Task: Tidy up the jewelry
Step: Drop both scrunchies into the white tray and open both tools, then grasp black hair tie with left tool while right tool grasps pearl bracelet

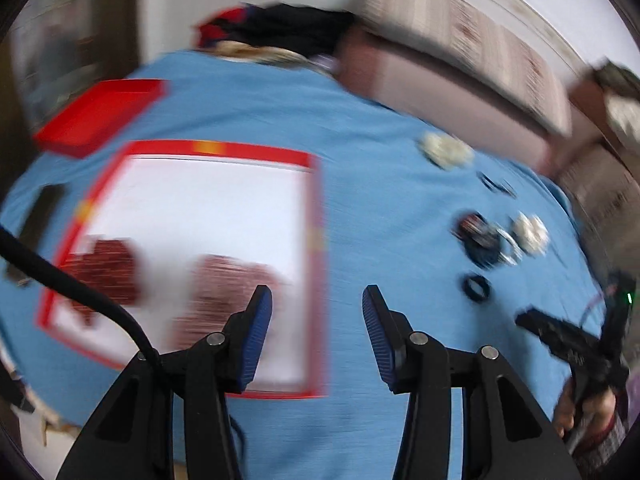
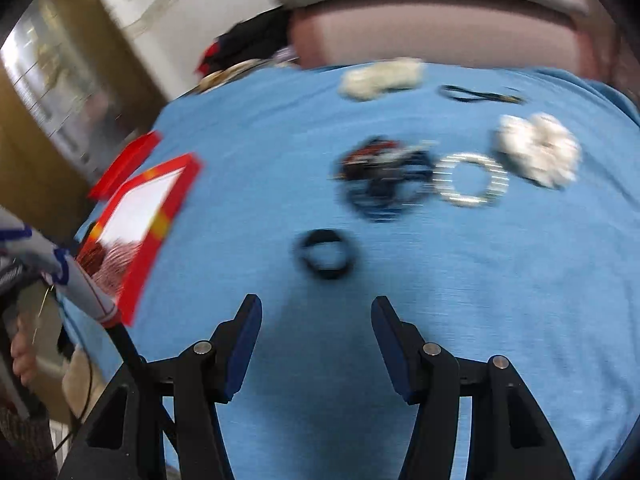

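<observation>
Both claws, left claw (image 1: 317,322) and right claw (image 2: 316,332), released and empty. Risk: blurred view, so right claw may snag neighbouring pieces instead of black ring (image 2: 325,254).

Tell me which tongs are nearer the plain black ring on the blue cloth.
Right. The right tongs hang open just short of the black ring; the left tongs sit open beside the red box, farther off.

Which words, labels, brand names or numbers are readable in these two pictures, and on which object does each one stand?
None can be read; both views are motion-blurred.
The red box has yellow patches on its rim, no letters.
The right hand-held gripper bears a pale mark, too blurred to read.
</observation>
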The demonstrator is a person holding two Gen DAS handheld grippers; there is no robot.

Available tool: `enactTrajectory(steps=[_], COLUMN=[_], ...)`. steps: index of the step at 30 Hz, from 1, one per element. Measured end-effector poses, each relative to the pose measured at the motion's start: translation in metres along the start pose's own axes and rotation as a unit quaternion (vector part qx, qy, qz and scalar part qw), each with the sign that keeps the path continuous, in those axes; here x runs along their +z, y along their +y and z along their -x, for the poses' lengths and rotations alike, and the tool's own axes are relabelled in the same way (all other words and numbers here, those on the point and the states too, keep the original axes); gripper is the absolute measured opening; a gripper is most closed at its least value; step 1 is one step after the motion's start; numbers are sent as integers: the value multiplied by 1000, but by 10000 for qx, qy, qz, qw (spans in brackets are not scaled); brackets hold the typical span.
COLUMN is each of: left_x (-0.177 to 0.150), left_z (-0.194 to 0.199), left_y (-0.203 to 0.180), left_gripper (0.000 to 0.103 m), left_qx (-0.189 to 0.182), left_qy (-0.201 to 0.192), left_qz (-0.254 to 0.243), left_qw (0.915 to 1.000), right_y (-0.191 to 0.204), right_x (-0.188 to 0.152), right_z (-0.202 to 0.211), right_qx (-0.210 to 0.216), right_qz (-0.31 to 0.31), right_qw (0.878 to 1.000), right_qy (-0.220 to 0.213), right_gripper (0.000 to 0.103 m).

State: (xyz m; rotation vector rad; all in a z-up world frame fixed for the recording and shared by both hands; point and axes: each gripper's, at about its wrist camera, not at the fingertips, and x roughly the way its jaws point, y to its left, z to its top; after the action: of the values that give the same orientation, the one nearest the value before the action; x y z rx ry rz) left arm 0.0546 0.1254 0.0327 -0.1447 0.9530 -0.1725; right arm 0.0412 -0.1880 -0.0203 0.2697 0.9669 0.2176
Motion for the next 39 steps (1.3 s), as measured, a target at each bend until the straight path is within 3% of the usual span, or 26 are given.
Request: enactTrajectory(steps=[5, 9, 17, 20, 24, 26, 28, 32, 39], left_x=[-6, -7, 5, 6, 5, 5, 6, 6, 5], left_z=[-52, -95, -139, -154, -159, -161, -164, -153, -127], left_y=[-73, -107, -151, -162, -168, -168, -166, -156, -134], left_gripper=[46, 46, 45, 37, 35, 14, 5, 4, 4], left_qx=[-524, -773, -981, -1073, -1121, -1055, -1020, -1006, -1024], left_qy=[497, 821, 970, 1106, 1058, 1047, 1086, 1057, 866], left_qz=[-564, -549, -725, -770, -783, -764, -703, -587, -403], left_qw=[9958, 9921, 9878, 9850, 9849, 9859, 9863, 9876, 9902], right_y=[-47, -63, -55, -57, -60, -57, -52, -53, -79], right_x=[-2, 7, 53, 59, 63, 62, 61, 61, 64], right_z=[16, 14, -8, -25, -38, -45, -55, -48, -33], right_qx=[-345, -434, 126, 233, 424, 459, 394, 448, -270], right_qz=[-281, -363, -307, -426, -673, -739, -729, -839, -836], right_qw=[9990, 9983, 9990, 9986, 9968, 9962, 9966, 9954, 9955], right_qy=[-88, -155, -300, -190, -115, -47, 40, -127, -359], right_gripper=[61, 61, 59, 54, 54, 54, 53, 51, 51])
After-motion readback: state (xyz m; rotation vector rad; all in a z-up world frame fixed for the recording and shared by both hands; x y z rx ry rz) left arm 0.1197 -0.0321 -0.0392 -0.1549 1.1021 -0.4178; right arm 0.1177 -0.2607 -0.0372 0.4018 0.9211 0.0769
